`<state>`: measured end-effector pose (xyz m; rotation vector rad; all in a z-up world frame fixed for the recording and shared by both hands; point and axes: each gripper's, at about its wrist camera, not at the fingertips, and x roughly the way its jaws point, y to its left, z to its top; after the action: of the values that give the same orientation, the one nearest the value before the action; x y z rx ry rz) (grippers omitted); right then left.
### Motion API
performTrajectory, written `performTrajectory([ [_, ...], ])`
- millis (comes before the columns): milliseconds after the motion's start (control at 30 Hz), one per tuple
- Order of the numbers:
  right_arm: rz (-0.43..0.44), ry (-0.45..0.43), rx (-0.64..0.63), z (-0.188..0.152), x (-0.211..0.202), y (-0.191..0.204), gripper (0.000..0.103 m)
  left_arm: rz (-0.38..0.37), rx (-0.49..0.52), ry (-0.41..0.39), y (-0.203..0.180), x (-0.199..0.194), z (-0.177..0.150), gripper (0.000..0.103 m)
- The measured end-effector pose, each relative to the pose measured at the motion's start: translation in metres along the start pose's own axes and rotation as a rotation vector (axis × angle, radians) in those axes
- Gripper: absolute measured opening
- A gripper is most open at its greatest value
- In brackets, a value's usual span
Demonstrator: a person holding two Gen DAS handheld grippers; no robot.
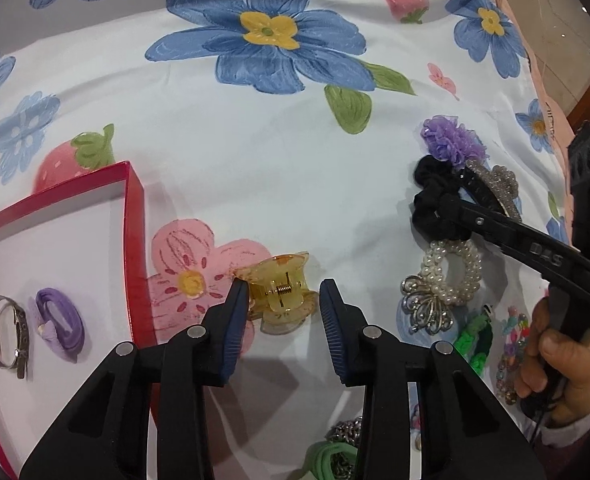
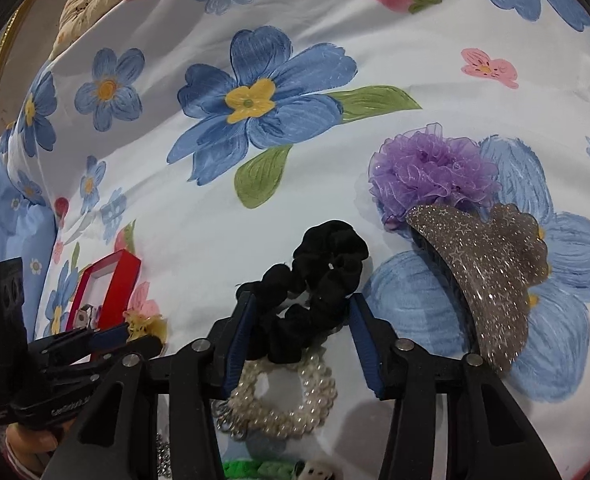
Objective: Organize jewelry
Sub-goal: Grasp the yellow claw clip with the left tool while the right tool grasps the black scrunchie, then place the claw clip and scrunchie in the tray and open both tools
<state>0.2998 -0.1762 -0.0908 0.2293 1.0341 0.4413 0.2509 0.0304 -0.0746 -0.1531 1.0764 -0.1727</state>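
between the wide-open right gripper [image 2: 299,336] jaws, at 12 o'clock - black scrunchie [image 2: 315,288]: soft, light, squashy - pinch across its bunched middle, nothing held.

left gripper [image 1: 283,292]: jaws apart | right gripper [image 2: 301,308]: jaws apart

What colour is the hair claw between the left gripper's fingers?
Translucent yellow hair claw, clearest in the left wrist view.

Raised letters reading "DAS" stand on the black plastic arm of the right gripper [image 1: 447,210], at the right edge of the left wrist view. White print runs along the black body of the left gripper [image 2: 125,332] at lower left (too blurred to read).
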Motion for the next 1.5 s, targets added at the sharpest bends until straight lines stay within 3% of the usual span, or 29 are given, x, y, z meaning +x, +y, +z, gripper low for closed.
performTrajectory([
  [33, -0.003, -0.002, -0.004, 0.0, 0.001, 0.0, 0.019, -0.002, -0.001, -0.004, 0.0, -0.001, 0.0, 0.035],
  [233, -0.015, -0.053, -0.027, 0.0, -0.012, 0.002, 0.006, -0.023, -0.022, -0.043, 0.004, -0.017, 0.0, 0.035],
  [633, 0.094, -0.112, -0.071, -0.01, -0.057, 0.044, 0.005, -0.048, -0.093, -0.148, 0.028, -0.084, -0.027, 0.035],
  [900, 0.206, -0.075, -0.101, -0.034, -0.06, 0.09, 0.005, -0.034, -0.157, -0.183, 0.056, -0.118, -0.059, 0.035],
  [1500, 0.324, 0.002, -0.201, -0.068, -0.048, 0.175, 0.006, 0.042, -0.28, -0.209, 0.118, -0.152, -0.112, 0.035],
])
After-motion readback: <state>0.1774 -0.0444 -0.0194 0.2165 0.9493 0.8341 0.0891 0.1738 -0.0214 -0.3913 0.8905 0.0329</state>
